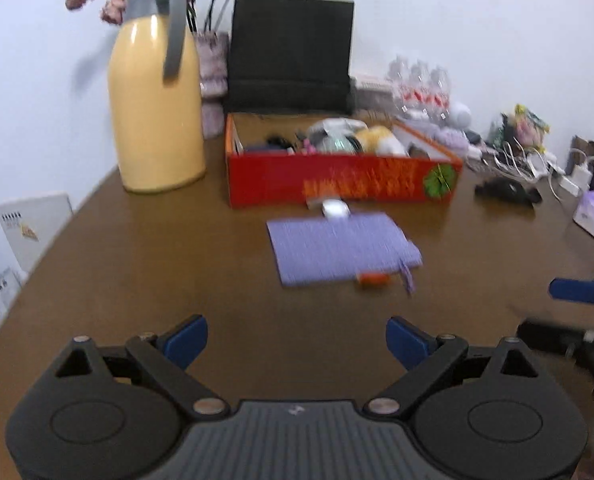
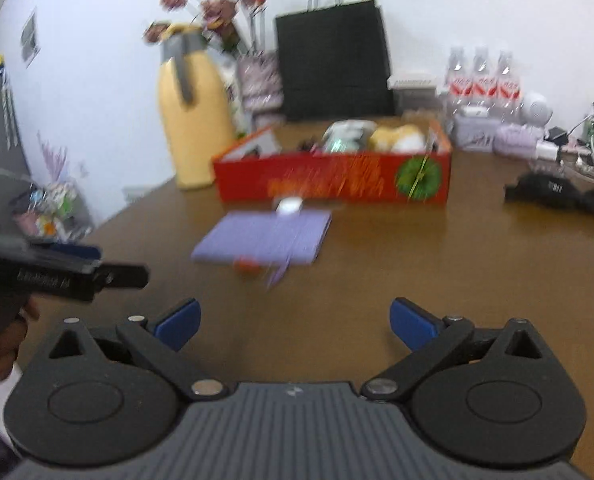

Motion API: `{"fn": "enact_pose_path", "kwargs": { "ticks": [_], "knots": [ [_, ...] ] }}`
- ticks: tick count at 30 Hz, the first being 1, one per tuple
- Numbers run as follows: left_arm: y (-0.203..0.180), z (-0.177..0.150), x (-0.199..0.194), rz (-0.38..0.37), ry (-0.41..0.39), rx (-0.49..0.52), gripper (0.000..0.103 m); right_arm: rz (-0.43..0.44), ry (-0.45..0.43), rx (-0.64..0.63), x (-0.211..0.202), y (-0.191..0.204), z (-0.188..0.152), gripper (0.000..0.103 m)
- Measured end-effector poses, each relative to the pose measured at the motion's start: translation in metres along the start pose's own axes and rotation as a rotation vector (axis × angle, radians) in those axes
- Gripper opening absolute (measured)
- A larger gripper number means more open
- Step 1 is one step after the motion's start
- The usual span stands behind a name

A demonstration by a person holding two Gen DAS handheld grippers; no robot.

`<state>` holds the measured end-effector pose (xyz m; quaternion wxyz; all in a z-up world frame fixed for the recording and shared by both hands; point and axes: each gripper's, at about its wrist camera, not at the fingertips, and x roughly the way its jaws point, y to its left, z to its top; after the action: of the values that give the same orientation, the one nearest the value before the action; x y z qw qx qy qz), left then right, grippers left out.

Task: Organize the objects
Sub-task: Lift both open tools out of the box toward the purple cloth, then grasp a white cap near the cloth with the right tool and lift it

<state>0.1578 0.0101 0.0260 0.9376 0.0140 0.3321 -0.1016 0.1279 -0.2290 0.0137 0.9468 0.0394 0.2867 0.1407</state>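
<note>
Left wrist view shows the left gripper (image 1: 296, 340) hanging over the bare brown table (image 1: 137, 272) with its blue-padded jaws spread wide and nothing between them. Ahead lies a purple notebook (image 1: 343, 248) flat on the wood, with a small orange object (image 1: 373, 279) at its near edge and a small white case (image 1: 335, 208) at its far edge. Just beyond stands a red cardboard box (image 1: 337, 180), open on top and crowded with small items too blurred to name. A yellow thermos jug (image 1: 157, 108) with a grey handle stands to the left of the box, and a black paper bag (image 1: 291, 56) stands upright behind it against the wall. At the right edge the right gripper (image 1: 577, 308) comes into view, one blue pad showing. In the right wrist view the right gripper (image 2: 295, 322) is likewise released, jaws wide and empty above the table. A black object (image 2: 553, 192) lies to the right of the box, water bottles (image 2: 481, 80) stand against the wall, and a tangle of cables (image 2: 589, 156) lies at the far right.
</note>
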Motion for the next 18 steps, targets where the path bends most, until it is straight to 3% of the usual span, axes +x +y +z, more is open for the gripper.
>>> {"fn": "enact_pose_path", "kwargs": {
  "ticks": [10, 14, 18],
  "knots": [
    [0.012, 0.011, 0.005, 0.057, -0.045, -0.071, 0.096, -0.054, -0.031, -0.066, 0.008, 0.01, 0.01, 0.103],
    [0.023, 0.021, 0.018, 0.084, -0.036, -0.095, 0.095, -0.049, -0.036, -0.118, 0.036, 0.013, 0.027, 0.102],
    [0.032, 0.043, 0.035, 0.075, -0.084, -0.099, 0.093, -0.02, -0.045, -0.147, 0.081, 0.013, 0.056, 0.094]
  ]
}}
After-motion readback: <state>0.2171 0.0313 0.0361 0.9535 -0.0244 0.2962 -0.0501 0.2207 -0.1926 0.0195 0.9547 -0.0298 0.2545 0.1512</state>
